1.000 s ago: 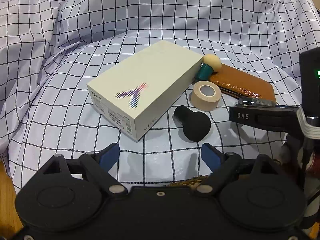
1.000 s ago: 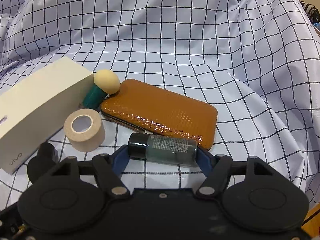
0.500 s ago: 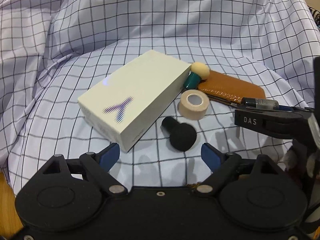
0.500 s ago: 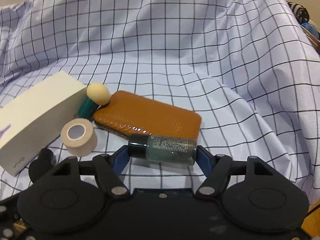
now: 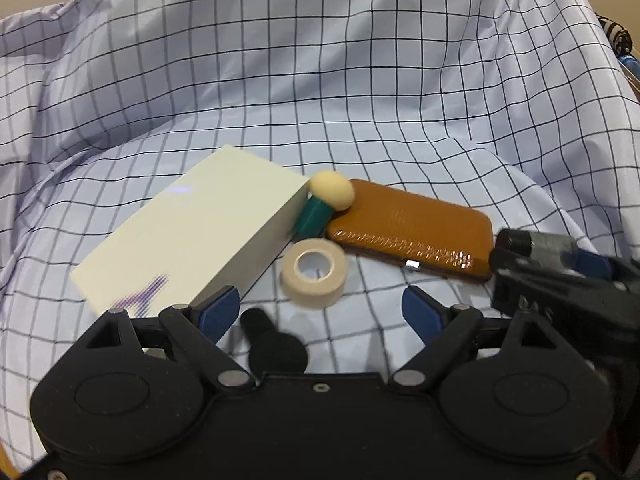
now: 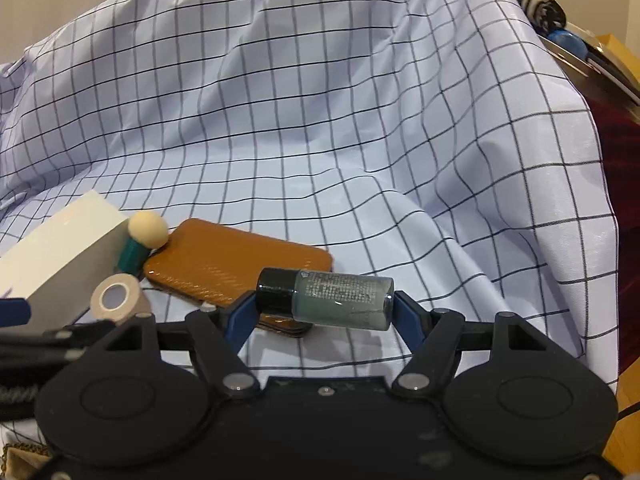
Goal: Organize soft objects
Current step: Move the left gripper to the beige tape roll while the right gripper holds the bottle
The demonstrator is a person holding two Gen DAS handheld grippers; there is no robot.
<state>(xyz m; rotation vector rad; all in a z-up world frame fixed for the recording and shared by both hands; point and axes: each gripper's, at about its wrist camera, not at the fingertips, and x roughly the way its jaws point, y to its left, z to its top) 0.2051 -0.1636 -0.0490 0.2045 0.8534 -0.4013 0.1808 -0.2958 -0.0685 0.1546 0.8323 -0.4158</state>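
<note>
Small clear bottle [image 6: 334,298], black cap, lying sideways, raised above checked cloth [image 6: 320,120]

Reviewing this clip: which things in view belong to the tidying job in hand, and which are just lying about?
In the job:
- small bottle, clamped sideways in the right tool
- left tool, open, holding nothing

Lying about on the checked cloth:
- white box
- brown case
- tape roll
- yellow-tipped sponge
- black sponge
</note>
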